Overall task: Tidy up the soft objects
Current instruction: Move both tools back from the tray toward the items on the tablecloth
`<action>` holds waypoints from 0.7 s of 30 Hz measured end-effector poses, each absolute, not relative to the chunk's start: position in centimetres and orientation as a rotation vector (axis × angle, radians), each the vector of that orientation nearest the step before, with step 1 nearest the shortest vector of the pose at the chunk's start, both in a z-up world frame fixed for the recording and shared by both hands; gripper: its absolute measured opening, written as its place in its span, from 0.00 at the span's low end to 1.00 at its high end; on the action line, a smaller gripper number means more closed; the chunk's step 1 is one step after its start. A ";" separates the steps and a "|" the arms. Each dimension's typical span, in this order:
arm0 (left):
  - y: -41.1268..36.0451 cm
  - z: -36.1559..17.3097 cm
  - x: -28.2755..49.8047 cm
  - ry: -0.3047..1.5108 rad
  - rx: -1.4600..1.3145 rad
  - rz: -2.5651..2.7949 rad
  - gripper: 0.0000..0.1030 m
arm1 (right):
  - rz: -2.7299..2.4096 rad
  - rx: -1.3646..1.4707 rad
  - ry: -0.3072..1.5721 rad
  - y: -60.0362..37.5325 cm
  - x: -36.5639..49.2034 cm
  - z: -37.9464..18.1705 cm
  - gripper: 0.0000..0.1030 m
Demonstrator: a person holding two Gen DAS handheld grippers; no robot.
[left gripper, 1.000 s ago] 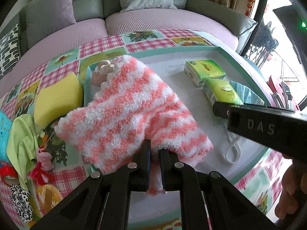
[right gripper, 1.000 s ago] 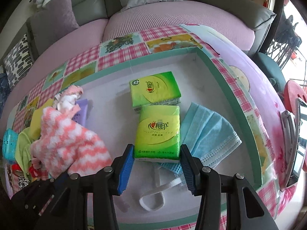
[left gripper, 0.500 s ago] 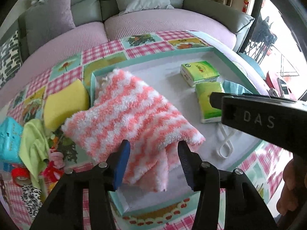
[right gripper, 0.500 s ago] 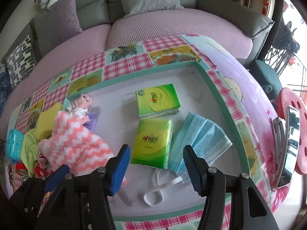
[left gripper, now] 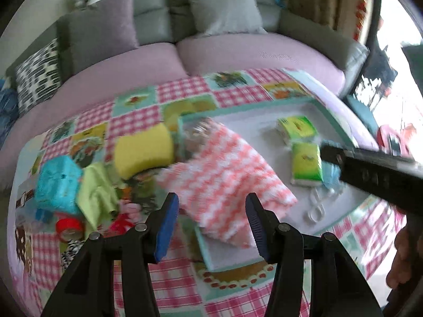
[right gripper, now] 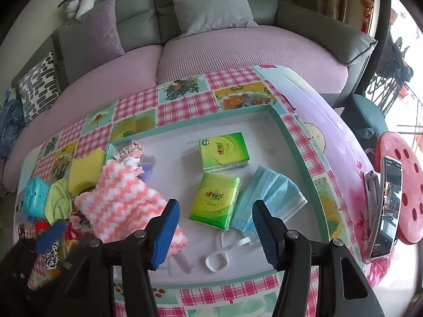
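A fluffy pink-and-white cloth lies across the left edge of the teal-rimmed white tray. In the tray lie two green tissue packs, a blue face mask and a white strap. My left gripper is open and empty, held above and short of the cloth. My right gripper is open and empty, above the tray's near part.
Left of the tray lie a yellow sponge, a green cloth, a cyan pack, red tape and small toys. A pink-and-grey sofa stands behind. A phone rests on a red stool at the right.
My left gripper let go of the pink-and-white cloth, opened wide and pulled back. The cloth now lies over the tray's left edge. My right gripper rose and drew back, staying open.
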State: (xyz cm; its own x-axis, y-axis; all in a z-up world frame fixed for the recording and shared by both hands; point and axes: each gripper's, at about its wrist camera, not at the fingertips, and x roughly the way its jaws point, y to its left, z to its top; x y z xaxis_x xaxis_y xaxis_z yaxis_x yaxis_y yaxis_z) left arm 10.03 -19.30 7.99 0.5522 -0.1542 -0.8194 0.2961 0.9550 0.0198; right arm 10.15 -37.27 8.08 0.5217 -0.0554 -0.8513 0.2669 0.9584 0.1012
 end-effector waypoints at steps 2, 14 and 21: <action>-17.9 8.3 10.3 0.937 0.136 -0.225 0.59 | -0.202 0.236 1.017 -37.2 10.2 7.8 0.66; -11.5 6.9 12.5 0.943 -0.007 -0.013 0.76 | -0.193 0.168 1.055 -35.2 10.7 6.9 1.00; -9.3 7.6 12.6 0.921 -0.069 0.014 0.92 | -0.189 0.191 1.016 -34.4 10.1 7.7 1.00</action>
